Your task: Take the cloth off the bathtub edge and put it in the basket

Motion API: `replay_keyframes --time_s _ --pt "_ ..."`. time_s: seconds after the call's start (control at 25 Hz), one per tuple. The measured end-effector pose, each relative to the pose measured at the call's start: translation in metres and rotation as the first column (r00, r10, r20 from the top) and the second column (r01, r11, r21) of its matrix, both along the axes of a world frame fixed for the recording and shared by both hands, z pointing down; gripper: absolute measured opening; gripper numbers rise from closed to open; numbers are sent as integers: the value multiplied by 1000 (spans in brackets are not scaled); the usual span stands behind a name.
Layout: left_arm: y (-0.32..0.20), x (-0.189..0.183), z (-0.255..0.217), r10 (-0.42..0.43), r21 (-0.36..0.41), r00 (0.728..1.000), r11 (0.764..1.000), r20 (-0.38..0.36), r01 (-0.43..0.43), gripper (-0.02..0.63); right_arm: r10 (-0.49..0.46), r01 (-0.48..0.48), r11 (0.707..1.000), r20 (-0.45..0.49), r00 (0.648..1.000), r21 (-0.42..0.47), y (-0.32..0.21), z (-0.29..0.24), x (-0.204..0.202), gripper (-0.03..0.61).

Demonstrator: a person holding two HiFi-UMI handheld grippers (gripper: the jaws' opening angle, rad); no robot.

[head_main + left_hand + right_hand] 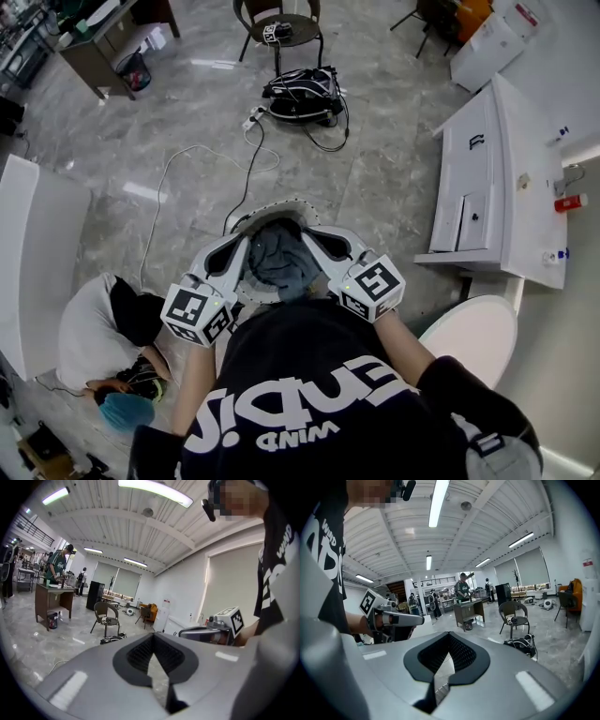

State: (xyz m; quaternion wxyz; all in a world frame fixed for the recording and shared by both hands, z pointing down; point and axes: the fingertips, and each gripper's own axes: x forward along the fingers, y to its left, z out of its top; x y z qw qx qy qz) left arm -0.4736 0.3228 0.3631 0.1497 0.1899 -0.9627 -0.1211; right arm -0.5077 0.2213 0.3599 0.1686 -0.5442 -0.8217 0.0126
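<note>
Head view: my left gripper [242,246] and right gripper [314,239], both closed and empty, hover over the basket [281,203] holding the cloth [281,261]; a snagged fold might drag it out.

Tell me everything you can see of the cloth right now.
The cloth is dark grey-blue fabric, crumpled into a heap. It lies inside the round pale basket. The left tongs and right tongs, both shut and empty, flank it in the head view; neither holds it.
</note>
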Motion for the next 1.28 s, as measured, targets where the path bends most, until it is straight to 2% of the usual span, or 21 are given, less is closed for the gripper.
replay_keyframes --time_s 0.32,0.64,1.28 --pt "24 1 -10 -62 -9 997 998 42 63 -3 23 -21 999 46 999 -40 -5 -19 -19 9" --pt "33 1 -12 -67 -52 997 996 43 69 -3 31 -26 998 77 997 -65 -2 -32 -27 9" --pt "30 5 -16 -107 -55 993 992 55 110 -3 57 -50 995 79 995 -86 -6 -30 -21 9"
